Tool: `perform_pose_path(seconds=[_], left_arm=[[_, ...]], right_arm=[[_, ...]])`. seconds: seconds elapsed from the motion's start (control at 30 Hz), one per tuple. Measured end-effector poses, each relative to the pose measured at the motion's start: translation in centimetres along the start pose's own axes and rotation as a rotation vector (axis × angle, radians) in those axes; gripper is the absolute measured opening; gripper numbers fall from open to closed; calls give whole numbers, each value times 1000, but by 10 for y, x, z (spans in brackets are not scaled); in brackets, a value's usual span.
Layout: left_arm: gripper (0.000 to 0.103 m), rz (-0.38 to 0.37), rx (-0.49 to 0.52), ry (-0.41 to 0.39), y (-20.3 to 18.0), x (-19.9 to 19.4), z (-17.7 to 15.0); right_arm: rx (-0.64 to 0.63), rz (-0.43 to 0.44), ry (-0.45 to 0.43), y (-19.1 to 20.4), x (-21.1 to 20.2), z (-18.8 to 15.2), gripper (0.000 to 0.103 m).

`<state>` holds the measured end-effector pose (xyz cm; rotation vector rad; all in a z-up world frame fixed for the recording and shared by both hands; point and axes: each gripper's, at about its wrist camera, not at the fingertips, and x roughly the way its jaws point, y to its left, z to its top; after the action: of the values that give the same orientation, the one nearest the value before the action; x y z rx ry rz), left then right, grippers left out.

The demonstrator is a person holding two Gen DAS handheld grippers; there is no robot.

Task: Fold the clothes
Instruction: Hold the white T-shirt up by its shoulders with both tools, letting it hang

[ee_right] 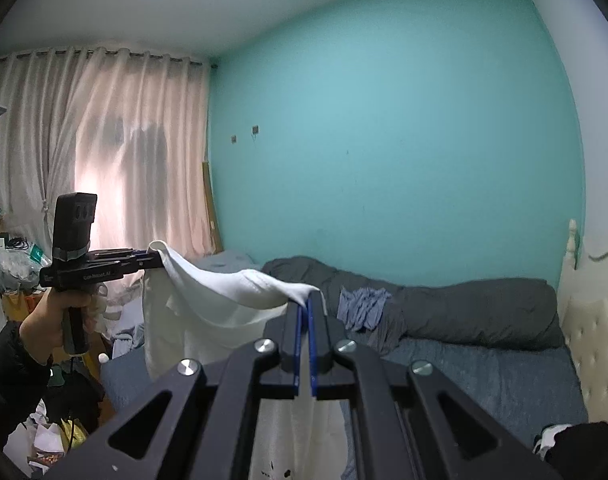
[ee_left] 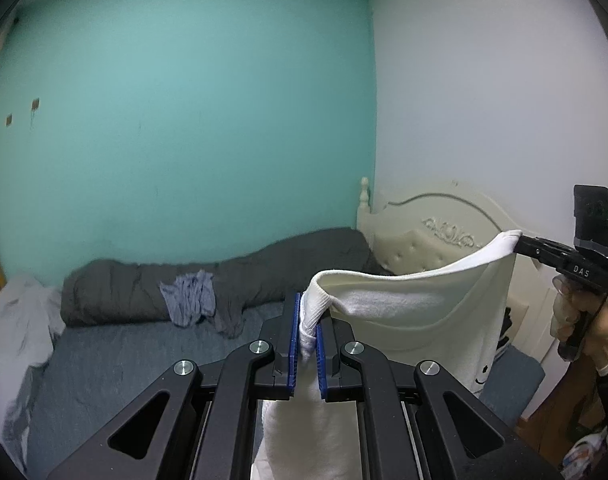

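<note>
Both the left gripper and right gripper pinch the white shirt taut in the air over the bed; best lower both level, keeping the top edge stretched.

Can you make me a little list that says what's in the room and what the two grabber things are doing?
Held thing: white shirt, lifted in the air above the bed
Left gripper: shut on one top corner of the shirt
Right gripper: shut on the other top corner
Shirt shape: stretched between both, sagging in the middle, rest hanging down
Bed: blue sheet
On the bed: grey blanket rolled along the wall, crumpled blue cloth on it
Wall: green
Window: pink curtain
</note>
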<state>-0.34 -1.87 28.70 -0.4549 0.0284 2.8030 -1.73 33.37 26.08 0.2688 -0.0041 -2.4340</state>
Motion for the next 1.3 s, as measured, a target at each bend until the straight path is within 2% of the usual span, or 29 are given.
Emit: perform_pose_path(seconds=[0.17, 0.4, 0.83, 1.3], left_arm=[[7, 10, -18, 70, 15, 46, -24], [7, 27, -19, 168, 32, 121, -73], [7, 19, -117, 300, 97, 266, -149], [7, -2, -194, 363, 154, 400, -179]], right_arm=[[30, -19, 69, -23, 33, -27, 2], [104, -32, 159, -69, 96, -81, 2], [216, -46, 283, -153, 227, -164, 2], [281, -62, 342, -244, 344, -211, 2]])
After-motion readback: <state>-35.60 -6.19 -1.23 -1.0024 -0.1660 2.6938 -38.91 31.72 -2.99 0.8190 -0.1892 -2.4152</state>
